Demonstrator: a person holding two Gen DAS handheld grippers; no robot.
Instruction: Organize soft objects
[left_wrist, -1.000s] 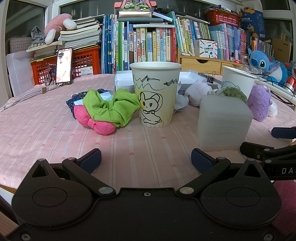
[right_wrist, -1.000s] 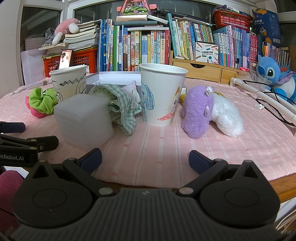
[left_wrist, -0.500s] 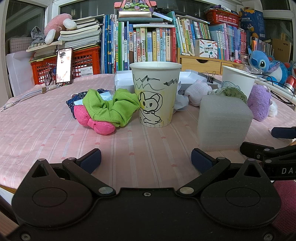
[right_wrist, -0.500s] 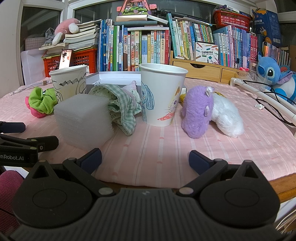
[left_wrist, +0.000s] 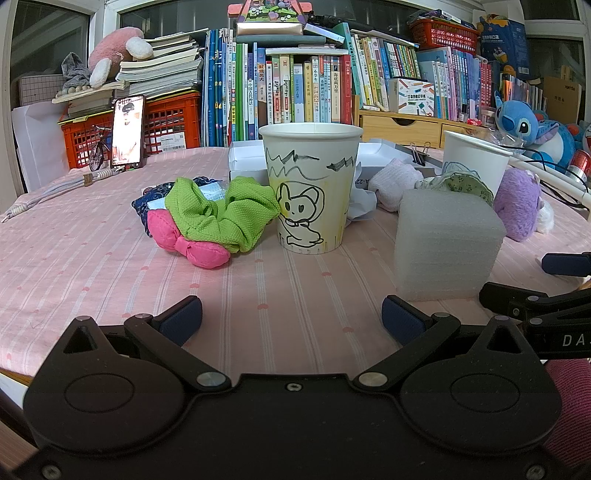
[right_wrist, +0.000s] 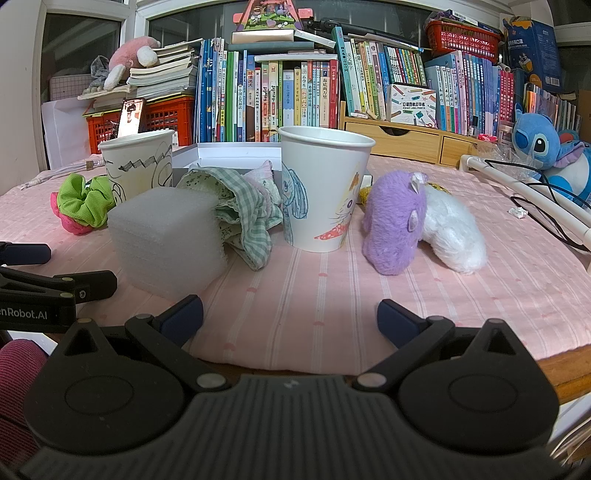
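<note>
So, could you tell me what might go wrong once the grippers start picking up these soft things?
1. The green scrunchie lies against the drawn-on paper cup; pulling it could tip the light cup.
2. The checked cloth drapes between the foam block and the second cup, so lifting it may drag either.
3. Both grippers, left and right, sit close together and might collide.

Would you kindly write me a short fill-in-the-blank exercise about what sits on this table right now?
1. The green scrunchie lies beside the cup with a ____ drawn on it.
2. The purple plush toy leans against a ____ plush toy.
3. Both the left gripper and the right gripper are ____.

Missing words: mouse; white; open
</note>
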